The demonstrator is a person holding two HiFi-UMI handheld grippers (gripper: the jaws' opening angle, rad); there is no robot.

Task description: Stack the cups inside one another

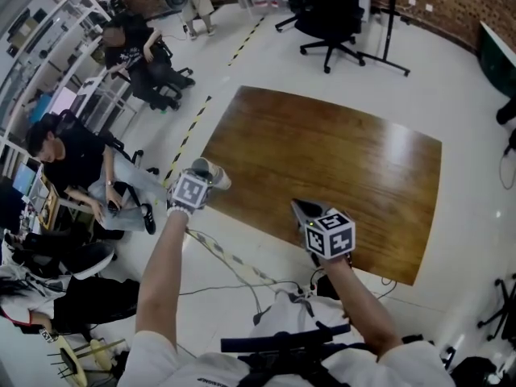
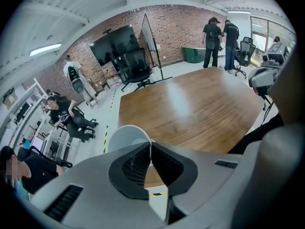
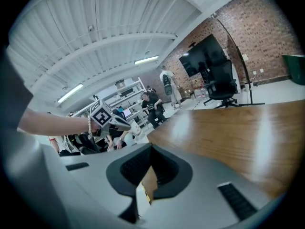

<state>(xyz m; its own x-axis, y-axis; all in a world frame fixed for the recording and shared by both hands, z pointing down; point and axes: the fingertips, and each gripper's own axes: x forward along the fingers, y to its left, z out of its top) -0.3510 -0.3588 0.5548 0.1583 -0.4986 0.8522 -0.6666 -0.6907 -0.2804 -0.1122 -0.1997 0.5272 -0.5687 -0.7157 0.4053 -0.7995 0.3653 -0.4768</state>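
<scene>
White cup point(image 2: 125, 136) sits pinched by its rim in the left gripper point(image 2: 150, 149), whose jaws are closed on the thin wall, just off the near-left corner of the wooden table point(image 1: 339, 151). At the table's near edge, the right gripper point(image 3: 149, 168) has its jaws pressed together, holding nothing.

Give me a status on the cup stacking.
Done: nothing certain; the table shows no cups. In hand: the left gripper is shut on the rim of a white cup by the table's edge; single or nested, unclear. The right gripper is shut, empty. Left: no other cup in view to stack.
</scene>
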